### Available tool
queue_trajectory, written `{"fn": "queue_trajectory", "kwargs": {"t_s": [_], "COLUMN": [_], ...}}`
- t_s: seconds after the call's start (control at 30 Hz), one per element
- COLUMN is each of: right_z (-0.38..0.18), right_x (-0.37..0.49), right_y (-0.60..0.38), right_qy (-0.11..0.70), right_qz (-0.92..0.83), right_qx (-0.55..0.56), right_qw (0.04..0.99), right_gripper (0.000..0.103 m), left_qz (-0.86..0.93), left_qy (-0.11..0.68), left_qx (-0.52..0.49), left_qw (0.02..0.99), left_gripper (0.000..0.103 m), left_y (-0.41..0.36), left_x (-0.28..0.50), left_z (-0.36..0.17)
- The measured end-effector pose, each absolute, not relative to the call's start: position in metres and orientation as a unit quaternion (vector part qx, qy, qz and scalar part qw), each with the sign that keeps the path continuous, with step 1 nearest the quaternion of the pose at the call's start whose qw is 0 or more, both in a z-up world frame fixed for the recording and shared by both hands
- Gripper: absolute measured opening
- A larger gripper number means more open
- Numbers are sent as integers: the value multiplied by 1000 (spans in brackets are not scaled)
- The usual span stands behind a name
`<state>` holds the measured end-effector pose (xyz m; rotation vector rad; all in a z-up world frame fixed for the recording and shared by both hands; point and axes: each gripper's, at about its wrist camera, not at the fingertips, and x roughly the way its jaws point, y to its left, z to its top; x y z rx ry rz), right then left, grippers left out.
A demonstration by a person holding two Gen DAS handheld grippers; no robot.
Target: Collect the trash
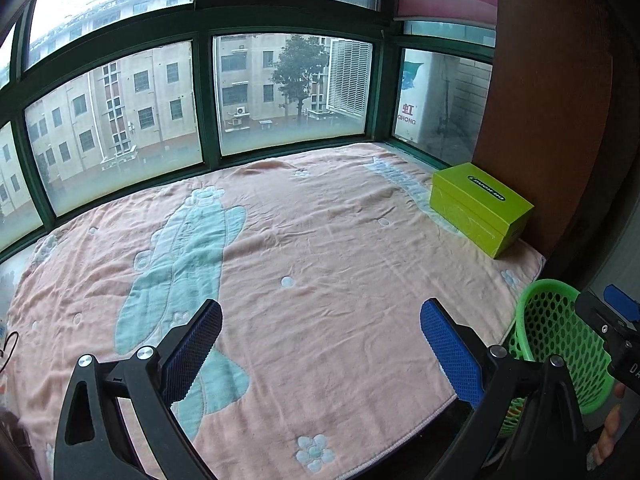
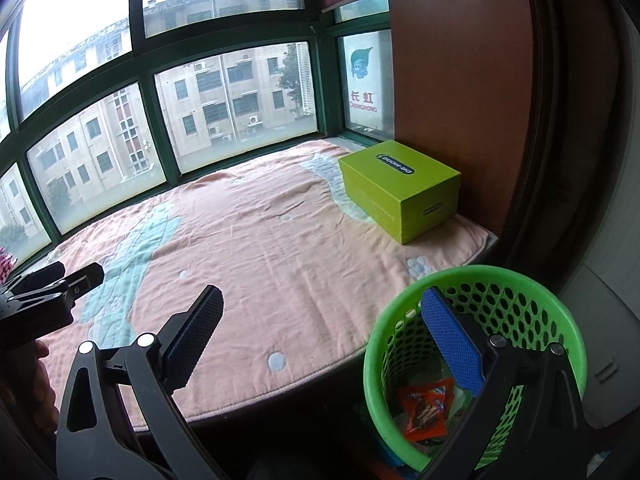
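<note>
A green perforated waste basket (image 2: 516, 292) stands on the floor beside the right front edge of the blanket; it also shows in the left wrist view (image 1: 556, 332). Inside it lie an orange snack wrapper (image 2: 426, 412) and some clear plastic. My right gripper (image 2: 320, 344) is open and empty, its right finger over the basket's mouth. My left gripper (image 1: 320, 344) is open and empty above the pink blanket (image 1: 320, 240). It shows in the right wrist view (image 2: 76, 280) at the left. The right gripper shows at the right edge of the left wrist view (image 1: 612, 320).
A lime-green cardboard box (image 2: 400, 188) sits at the blanket's far right corner, against a brown wooden panel (image 2: 460, 80); it also shows in the left wrist view (image 1: 480, 208). Green-framed windows (image 1: 204, 92) run along the far side. The blanket (image 2: 260, 248) covers a window seat.
</note>
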<state>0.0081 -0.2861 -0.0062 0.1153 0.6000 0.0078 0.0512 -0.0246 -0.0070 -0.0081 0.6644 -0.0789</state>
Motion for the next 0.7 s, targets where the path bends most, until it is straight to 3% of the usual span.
{"fn": "queue_trajectory", "kwargs": {"t_s": [0.7], "right_z": [-11], "right_x": [9], "right_y": [-276], "right_qy": [300], "right_qz": [13], "right_qx": [53], "right_qw": [952], "right_gripper": [98], "left_qz": [-8], "left_qy": [324], "left_qx": [-15], "left_qw": [946], "left_gripper": [96], "left_y": [-9], "left_x": [46], "left_z": [-8]}}
